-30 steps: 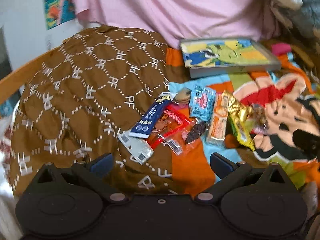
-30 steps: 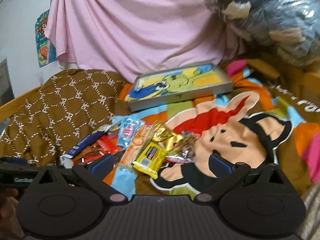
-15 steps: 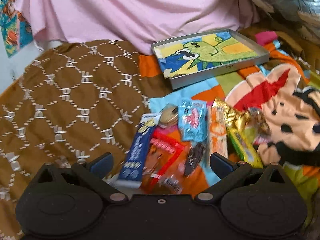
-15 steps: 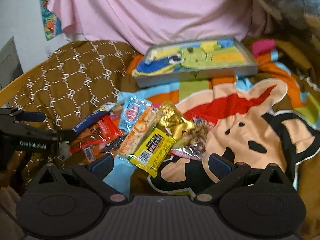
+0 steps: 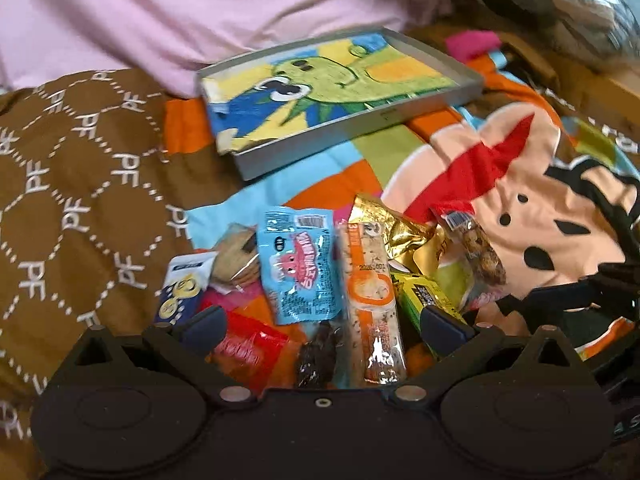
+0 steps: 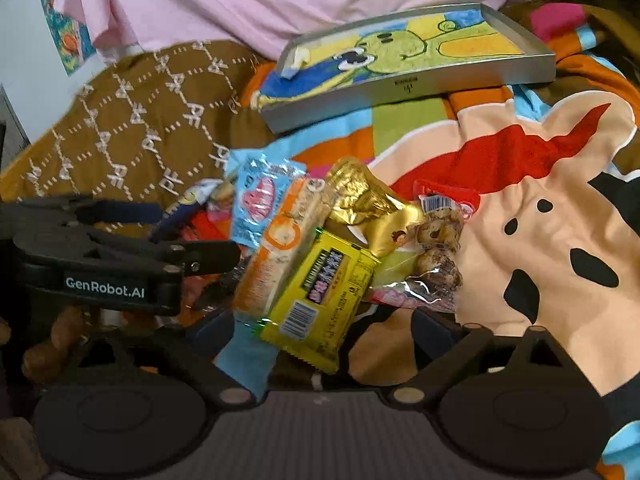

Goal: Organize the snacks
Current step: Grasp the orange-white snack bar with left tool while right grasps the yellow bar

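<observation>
Snacks (image 6: 316, 248) lie heaped on the blanket (image 6: 540, 184), bare cloth open at 3 o'clock. Tray (image 6: 404, 88) at 12 holds only a towel (image 6: 400, 52). Left gripper (image 5: 324, 324) and right gripper (image 6: 320, 332) hover over the heap, jaws apart.

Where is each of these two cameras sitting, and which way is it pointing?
Left wrist: on the left gripper, looking along its open fingers at the snack pile; its own fingers show.
Right wrist: on the right gripper, over the same pile; its fingers and the left gripper show.
Both see the tray and blue packet.
</observation>
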`<action>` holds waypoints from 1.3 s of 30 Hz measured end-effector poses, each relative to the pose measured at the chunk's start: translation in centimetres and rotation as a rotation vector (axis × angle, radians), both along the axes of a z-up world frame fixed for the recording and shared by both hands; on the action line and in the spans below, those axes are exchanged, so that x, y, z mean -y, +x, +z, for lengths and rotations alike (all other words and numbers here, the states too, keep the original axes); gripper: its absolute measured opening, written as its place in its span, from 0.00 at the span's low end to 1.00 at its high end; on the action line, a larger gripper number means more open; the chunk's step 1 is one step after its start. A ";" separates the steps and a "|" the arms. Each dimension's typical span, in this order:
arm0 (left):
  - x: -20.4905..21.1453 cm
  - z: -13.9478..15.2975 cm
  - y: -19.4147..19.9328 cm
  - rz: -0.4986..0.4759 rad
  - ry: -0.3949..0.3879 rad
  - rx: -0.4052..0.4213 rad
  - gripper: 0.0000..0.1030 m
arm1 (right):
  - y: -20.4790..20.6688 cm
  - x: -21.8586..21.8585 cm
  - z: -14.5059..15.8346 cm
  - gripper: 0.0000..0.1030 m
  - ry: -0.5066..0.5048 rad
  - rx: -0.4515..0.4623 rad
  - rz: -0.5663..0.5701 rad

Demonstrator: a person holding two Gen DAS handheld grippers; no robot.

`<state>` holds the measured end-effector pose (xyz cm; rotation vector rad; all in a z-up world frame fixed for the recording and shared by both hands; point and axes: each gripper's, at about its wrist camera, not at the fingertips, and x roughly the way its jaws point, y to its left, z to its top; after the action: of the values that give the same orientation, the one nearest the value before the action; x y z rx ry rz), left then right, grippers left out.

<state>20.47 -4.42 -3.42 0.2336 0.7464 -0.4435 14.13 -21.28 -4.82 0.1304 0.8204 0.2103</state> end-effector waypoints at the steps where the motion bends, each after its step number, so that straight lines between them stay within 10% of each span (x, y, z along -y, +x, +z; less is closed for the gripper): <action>1: 0.2 -0.2 0.4 -0.009 0.004 -0.003 0.99 | 0.2 0.0 -0.2 0.88 0.001 -0.006 0.001; 10: 0.3 -1.9 3.7 -0.029 -0.100 -0.123 0.84 | 2.1 0.4 -1.3 0.70 0.098 -0.043 -0.040; 25: 2.4 -3.6 5.4 -0.028 -0.094 -0.241 0.44 | 2.9 -0.1 -1.9 0.68 0.095 -0.051 -0.069; 39: 1.2 -3.2 4.5 0.067 -0.158 -0.277 0.34 | 2.9 0.0 -1.8 0.59 0.011 -0.002 -0.077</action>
<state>24.97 -5.59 -6.66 -0.0025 0.9815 -0.4737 17.05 -21.27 -6.66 0.1722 0.8148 0.1422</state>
